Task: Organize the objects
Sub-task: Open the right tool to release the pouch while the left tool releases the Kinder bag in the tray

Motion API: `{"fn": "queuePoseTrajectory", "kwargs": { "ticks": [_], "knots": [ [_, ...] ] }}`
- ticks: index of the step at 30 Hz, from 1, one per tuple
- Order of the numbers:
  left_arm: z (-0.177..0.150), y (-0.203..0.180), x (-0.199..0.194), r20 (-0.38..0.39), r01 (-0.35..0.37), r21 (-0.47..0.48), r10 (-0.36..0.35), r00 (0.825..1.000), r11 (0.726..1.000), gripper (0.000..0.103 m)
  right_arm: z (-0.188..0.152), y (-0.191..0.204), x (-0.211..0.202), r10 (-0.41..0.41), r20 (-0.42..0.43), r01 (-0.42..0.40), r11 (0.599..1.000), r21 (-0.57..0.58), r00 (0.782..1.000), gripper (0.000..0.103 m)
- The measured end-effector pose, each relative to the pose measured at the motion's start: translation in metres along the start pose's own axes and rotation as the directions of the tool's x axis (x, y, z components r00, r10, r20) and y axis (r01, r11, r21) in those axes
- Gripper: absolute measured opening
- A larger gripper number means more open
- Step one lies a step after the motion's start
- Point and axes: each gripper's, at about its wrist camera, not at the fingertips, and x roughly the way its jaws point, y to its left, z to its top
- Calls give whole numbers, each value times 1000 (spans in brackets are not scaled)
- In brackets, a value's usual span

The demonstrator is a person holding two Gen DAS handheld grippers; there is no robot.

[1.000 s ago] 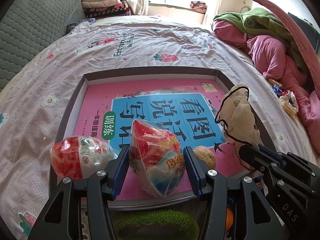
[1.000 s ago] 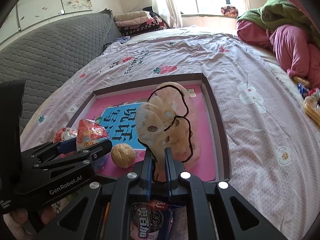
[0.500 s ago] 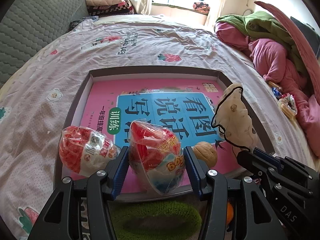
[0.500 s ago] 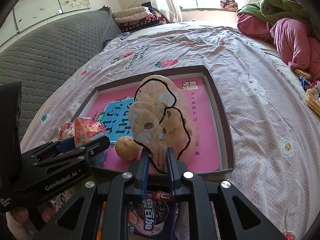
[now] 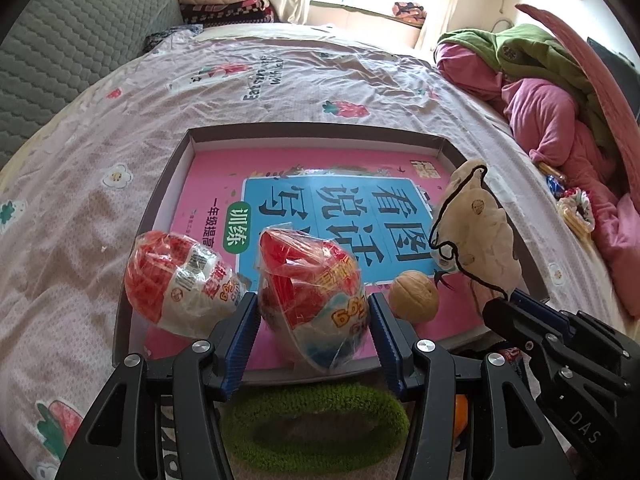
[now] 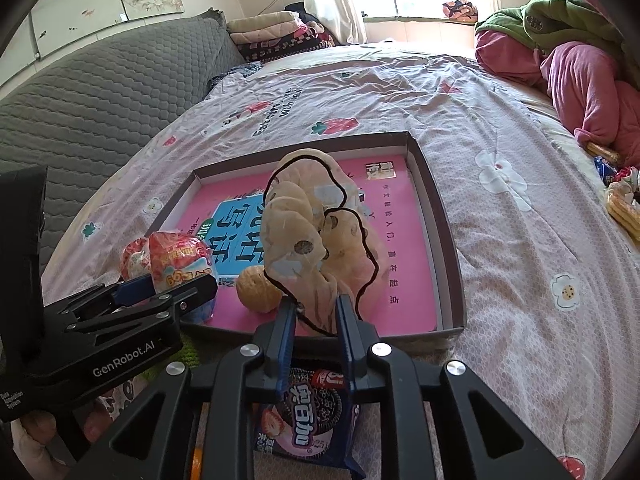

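Note:
A shallow brown box lies on the bed with a pink and blue book in it. My left gripper is shut on a red and white wrapped toy egg over the box's near edge. A second wrapped egg rests at the box's near left. A walnut lies on the book. My right gripper is shut on a beige cloth with black trim, held upright over the box's near side.
A green fuzzy ring lies below my left gripper. A cookie packet lies under my right gripper. Pink and green bedding is piled at the right. A grey quilted headboard is at the left. Snack wrappers lie at the far right.
Both grippers have drawn back slightly toward the near edge of the box, each with its object still held. The second egg now shows fuller at the left.

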Motion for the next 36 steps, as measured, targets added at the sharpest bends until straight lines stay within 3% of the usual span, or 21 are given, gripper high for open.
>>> {"fn": "queuePoseTrajectory", "kwargs": {
  "ticks": [24,36],
  "knots": [
    [-13,1,-20,-11,-28,6,29,1000,1000,61,-11,1,-19,-2,-15,2,1000,5,1000,32],
    [-16,-1,-54,39,-29,5,29,999,1000,62,-12,4,-49,-3,52,2,1000,12,999,32]
  ]
}}
